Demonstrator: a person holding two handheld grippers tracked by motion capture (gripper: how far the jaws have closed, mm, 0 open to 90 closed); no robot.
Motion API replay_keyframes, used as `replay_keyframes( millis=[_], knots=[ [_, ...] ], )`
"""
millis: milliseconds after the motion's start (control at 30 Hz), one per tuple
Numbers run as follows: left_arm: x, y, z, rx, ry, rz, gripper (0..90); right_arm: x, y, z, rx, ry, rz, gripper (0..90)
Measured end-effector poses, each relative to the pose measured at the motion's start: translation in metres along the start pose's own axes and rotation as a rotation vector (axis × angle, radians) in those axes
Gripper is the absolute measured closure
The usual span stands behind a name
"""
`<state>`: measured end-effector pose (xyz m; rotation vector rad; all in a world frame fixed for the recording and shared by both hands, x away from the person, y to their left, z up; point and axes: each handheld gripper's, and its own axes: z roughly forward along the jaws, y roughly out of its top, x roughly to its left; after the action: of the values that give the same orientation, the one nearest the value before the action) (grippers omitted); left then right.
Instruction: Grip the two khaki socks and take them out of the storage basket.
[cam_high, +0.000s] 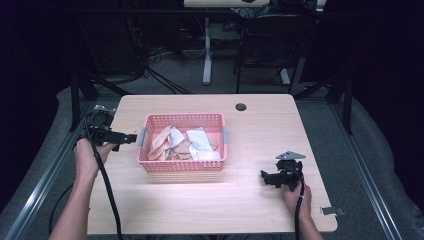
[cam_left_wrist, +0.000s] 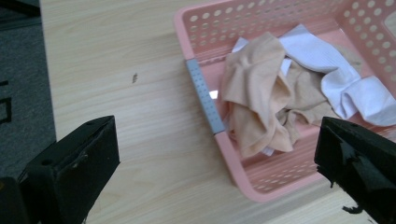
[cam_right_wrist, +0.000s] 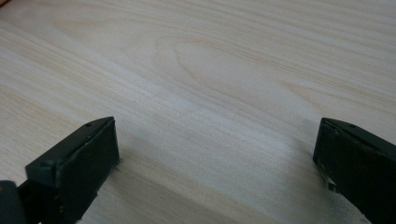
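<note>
Both wide open — left hand-held gripper (cam_high: 131, 138) beside the basket (cam_high: 182, 167) of seemingly socks (cam_left_wrist: 254, 93), right hand-held gripper (cam_high: 265, 177) over bare table (cam_high: 260, 125).

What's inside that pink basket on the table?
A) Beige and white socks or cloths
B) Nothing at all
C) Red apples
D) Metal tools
A: the pink basket holds crumpled beige cloth pieces and white ones, seen from above and from the left claw, which is open beside it.
</note>
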<state>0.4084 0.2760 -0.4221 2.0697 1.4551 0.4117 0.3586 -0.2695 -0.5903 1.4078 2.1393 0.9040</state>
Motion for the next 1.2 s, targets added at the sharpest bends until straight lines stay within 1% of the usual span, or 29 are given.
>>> replay_keyframes(
  millis=[33,133,233,267,300,433,567,600,633,667,700,733,800,867,900,933,967,1000,1033,1067,1133,1200],
  knots=[
    [-0.003,0.003,0.002,0.017,-0.002,0.013,0.1,0.000,0.000,0.000,0.002,-0.003,0.001,0.0],
    [-0.013,0.012,0.011,0.049,-0.010,0.048,0.1,0.000,0.000,0.000,0.005,-0.007,0.000,0.0],
    [-0.021,0.019,0.019,0.073,-0.027,0.064,0.3,0.000,0.000,0.000,0.005,-0.003,0.003,0.0],
    [-0.026,0.023,0.026,0.089,-0.030,0.066,0.1,0.000,0.000,0.000,0.005,-0.006,0.002,0.0],
    [-0.026,0.023,0.026,0.089,-0.030,0.066,0.1,0.000,0.000,0.000,0.005,-0.006,0.002,0.0],
    [-0.034,0.030,0.040,0.122,-0.039,0.078,0.5,0.000,0.000,0.000,0.004,-0.002,0.003,0.0],
    [-0.041,0.034,0.052,0.158,-0.031,0.104,0.8,0.000,0.000,0.000,0.004,-0.002,0.003,0.0],
    [-0.042,0.035,0.055,0.165,-0.025,0.107,0.9,0.000,0.000,0.000,0.005,-0.002,0.003,0.0],
    [-0.043,0.035,0.058,0.178,-0.020,0.118,0.9,0.000,0.000,0.000,0.004,-0.002,0.003,0.0],
    [-0.044,0.035,0.061,0.182,-0.019,0.117,0.9,0.000,0.000,0.000,0.005,-0.002,0.003,0.0],
    [-0.044,0.036,0.063,0.190,-0.023,0.128,0.9,0.000,0.000,0.000,0.005,-0.002,0.003,0.0],
    [-0.046,0.036,0.065,0.198,-0.017,0.134,1.0,0.000,0.000,0.000,0.002,-0.001,0.004,0.0],
    [-0.048,0.037,0.067,0.200,-0.022,0.143,2.1,0.000,0.000,0.000,0.002,0.000,0.005,0.0],
    [-0.050,0.038,0.070,0.207,-0.022,0.153,5.6,0.000,0.000,0.000,0.002,0.000,0.005,0.0],
    [-0.052,0.038,0.072,0.211,-0.015,0.153,9.4,0.000,0.000,0.000,0.002,0.000,0.005,0.0],
    [-0.052,0.038,0.074,0.227,0.011,0.150,15.2,0.000,0.000,0.000,0.002,-0.001,0.005,0.0],
    [-0.053,0.039,0.076,0.238,0.027,0.154,16.5,0.000,0.000,0.000,0.003,-0.002,0.005,0.0],
    [-0.053,0.039,0.078,0.242,0.021,0.153,17.1,0.000,0.000,0.000,0.003,-0.001,0.005,0.0],
    [-0.052,0.039,0.080,0.246,0.014,0.149,20.0,0.000,0.000,0.000,0.002,-0.002,0.005,0.0],
    [-0.052,0.039,0.082,0.253,0.011,0.147,26.2,0.001,0.000,0.000,0.001,0.000,0.006,0.0],
    [-0.053,0.039,0.085,0.257,0.009,0.148,27.7,0.000,0.000,0.000,0.002,-0.001,0.005,0.0],
    [-0.055,0.039,0.087,0.271,0.000,0.156,32.9,0.000,0.000,0.000,0.002,0.000,0.005,0.0]
  ],
)
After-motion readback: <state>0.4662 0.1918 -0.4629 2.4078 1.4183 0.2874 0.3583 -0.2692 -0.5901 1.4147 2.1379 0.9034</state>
